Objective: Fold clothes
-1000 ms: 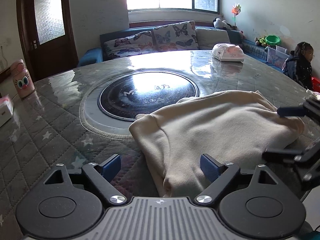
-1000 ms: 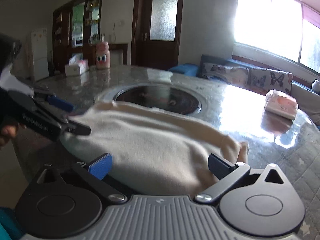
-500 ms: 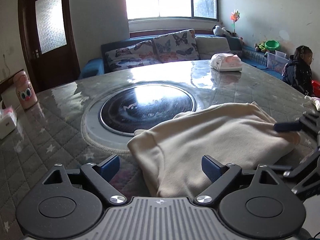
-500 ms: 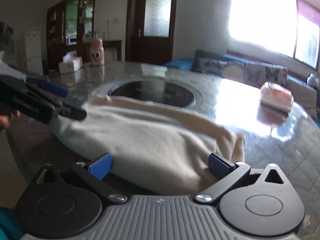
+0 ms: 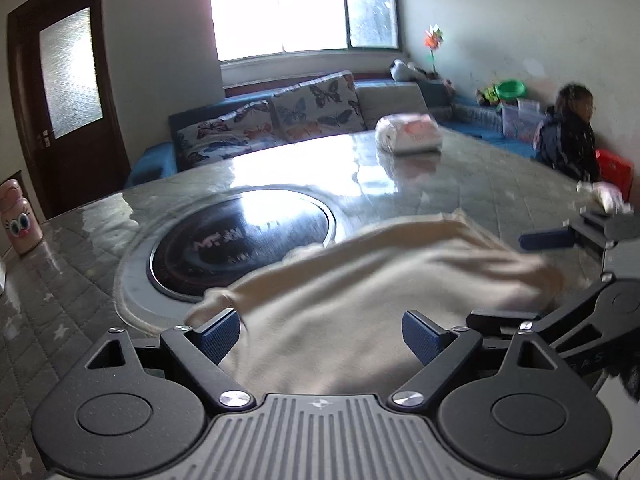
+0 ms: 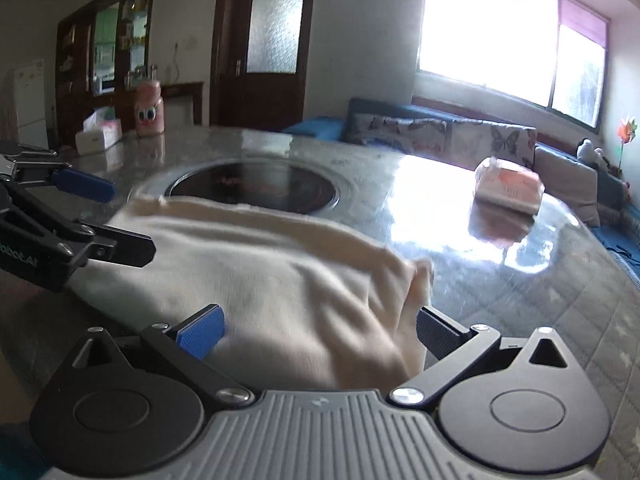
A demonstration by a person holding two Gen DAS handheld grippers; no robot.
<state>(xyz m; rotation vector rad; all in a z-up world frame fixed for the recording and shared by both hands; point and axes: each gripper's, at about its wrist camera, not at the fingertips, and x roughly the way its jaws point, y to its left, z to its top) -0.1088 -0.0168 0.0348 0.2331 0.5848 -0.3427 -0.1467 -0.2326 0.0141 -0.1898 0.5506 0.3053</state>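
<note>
Cream garment bunched beside the round cooktop on the table

Cooktop lettering is too blurred to read. Left gripper and right gripper both gape wide, the cloth loose between their pads, unpinched. Since a second ago the left one has slid sideways over the cloth.

A cream garment lies bunched on the table, its far edge overlapping the dark round inset at the table's middle. The left gripper stands wide apart over the cloth's near side, not pinching it. The right gripper reaches in at the cloth's right end; a wrapped pack sits near the far edge.
</note>
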